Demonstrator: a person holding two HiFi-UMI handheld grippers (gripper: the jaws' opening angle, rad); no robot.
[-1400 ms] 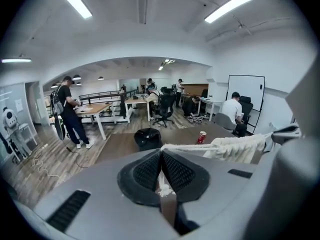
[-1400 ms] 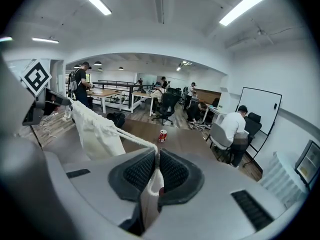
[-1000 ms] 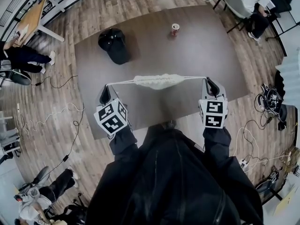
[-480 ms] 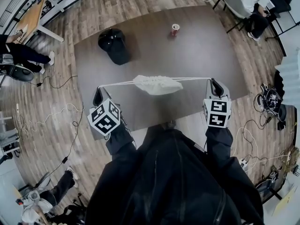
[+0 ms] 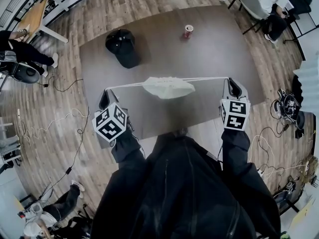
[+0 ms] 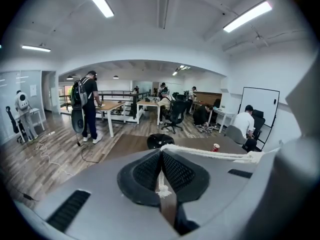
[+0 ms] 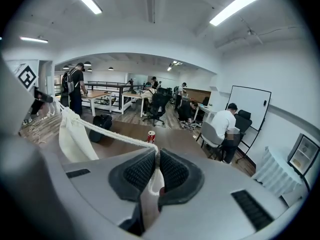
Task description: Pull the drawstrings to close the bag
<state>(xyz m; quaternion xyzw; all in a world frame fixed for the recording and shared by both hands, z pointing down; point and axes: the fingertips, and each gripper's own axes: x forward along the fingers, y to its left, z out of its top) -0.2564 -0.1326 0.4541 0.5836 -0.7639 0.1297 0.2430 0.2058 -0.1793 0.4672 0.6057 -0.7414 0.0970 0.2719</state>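
A white drawstring bag (image 5: 168, 87) hangs in the air above the brown table (image 5: 199, 54), its mouth gathered tight. Its white cords run out taut to both sides. My left gripper (image 5: 105, 92) is shut on the left drawstring (image 6: 200, 153), whose knotted end (image 6: 161, 191) sticks out behind the pads. My right gripper (image 5: 232, 82) is shut on the right drawstring (image 7: 110, 132). In the right gripper view the bag (image 7: 74, 136) hangs at the left, with the cord leading into the closed jaws. The two grippers are held far apart, level with each other.
A black cap (image 5: 122, 46) lies on the table's far left part and a red can (image 5: 187, 31) stands near its far edge. Cables trail over the wooden floor on both sides. People, desks and chairs stand beyond the table.
Both grippers have moved farther apart. The cords have stretched longer and the bag's mouth has bunched up tighter.
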